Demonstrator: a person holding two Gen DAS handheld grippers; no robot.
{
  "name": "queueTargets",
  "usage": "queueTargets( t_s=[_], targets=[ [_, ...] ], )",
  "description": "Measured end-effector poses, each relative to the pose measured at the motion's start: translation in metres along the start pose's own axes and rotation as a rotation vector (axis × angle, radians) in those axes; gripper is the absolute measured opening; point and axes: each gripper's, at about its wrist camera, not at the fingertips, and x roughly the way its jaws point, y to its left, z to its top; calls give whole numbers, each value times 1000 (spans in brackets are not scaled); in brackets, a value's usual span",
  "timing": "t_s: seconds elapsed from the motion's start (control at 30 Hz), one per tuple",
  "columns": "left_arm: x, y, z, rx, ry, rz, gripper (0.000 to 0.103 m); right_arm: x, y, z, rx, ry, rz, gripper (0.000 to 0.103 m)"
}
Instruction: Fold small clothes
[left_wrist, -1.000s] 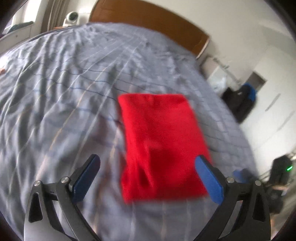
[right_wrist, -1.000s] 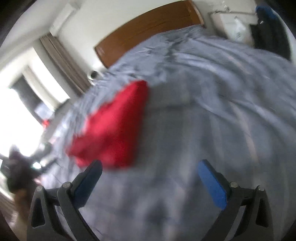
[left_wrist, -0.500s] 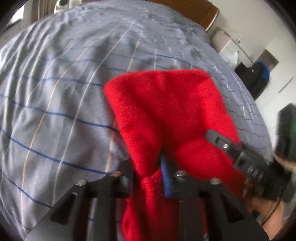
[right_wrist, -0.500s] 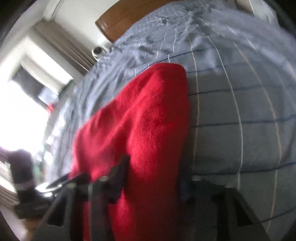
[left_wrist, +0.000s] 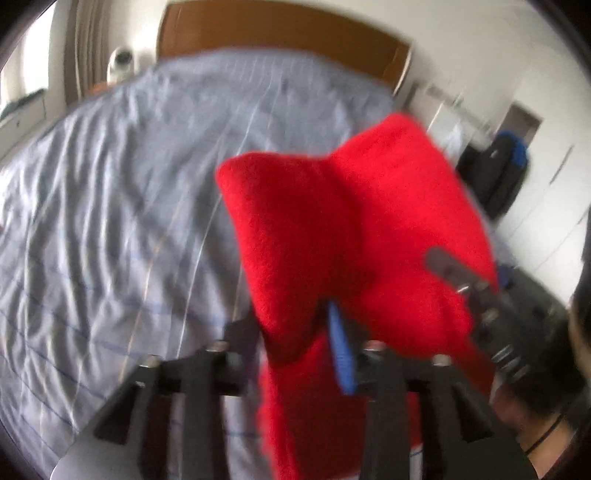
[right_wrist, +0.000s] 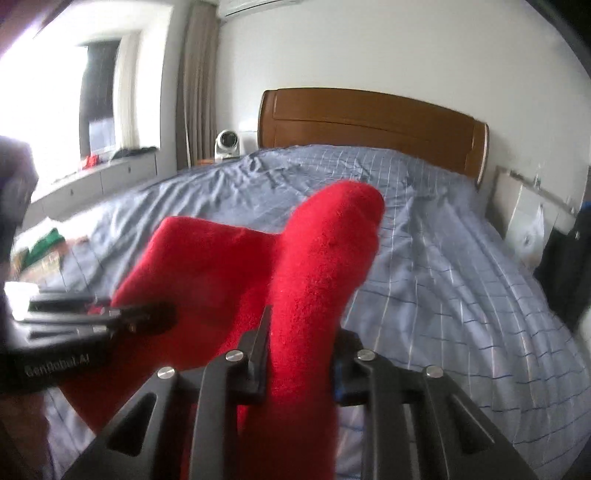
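A folded red fleece garment (left_wrist: 354, 236) hangs lifted above the blue-grey checked bed (left_wrist: 122, 206). My left gripper (left_wrist: 295, 339) is shut on its near edge, with red cloth bunched between the fingers. My right gripper (right_wrist: 299, 358) is shut on the garment's other near edge (right_wrist: 317, 258). Each gripper shows in the other's view: the right one at the right of the left wrist view (left_wrist: 480, 295), the left one at the left of the right wrist view (right_wrist: 92, 321). The garment sags between them.
A wooden headboard (right_wrist: 369, 122) stands at the far end of the bed. A white fan (right_wrist: 227, 142) and a window ledge are at the far left. Green and other clothes (right_wrist: 44, 245) lie at the bed's left edge. Dark bags (left_wrist: 502, 173) stand by the right wall.
Both grippers went from open above the flat garment to shut on its near edge. They have since lifted it off the bed and the view has tilted up.
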Motion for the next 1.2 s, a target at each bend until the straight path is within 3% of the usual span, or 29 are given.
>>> queueTargets(
  t_s=[0.07,0.1,0.2,0.27,0.37,0.47,0.63,1.03,1.2],
  targets=[
    [6,8,-18,-2,19,88,46,20,-25,-9,96,129,3,56],
    [0,10,-31,14,-1,110,52,25,-34,-16,132,157,-22,63],
    [-30,4,-72,78,-92,179,88,4,-57,-54,125,170,-81,72],
    [-55,-7,-97,111,-178,218,99,-13,-59,-75,60,178,-118,95],
    [-81,-23,-123,131,-247,227,102,-48,-55,-104,-9,179,-136,98],
    [-100,-40,-136,95,-238,273,102,-89,-47,-121,-10,156,-100,102],
    [-133,-45,-153,34,-263,278,102,-143,-26,-129,35,99,-79,102],
    [-155,-56,-175,67,-262,363,102,-176,-1,-137,82,145,-85,102],
    [-156,-55,-180,78,-212,342,103,-184,6,-141,73,173,-91,102]
  ],
)
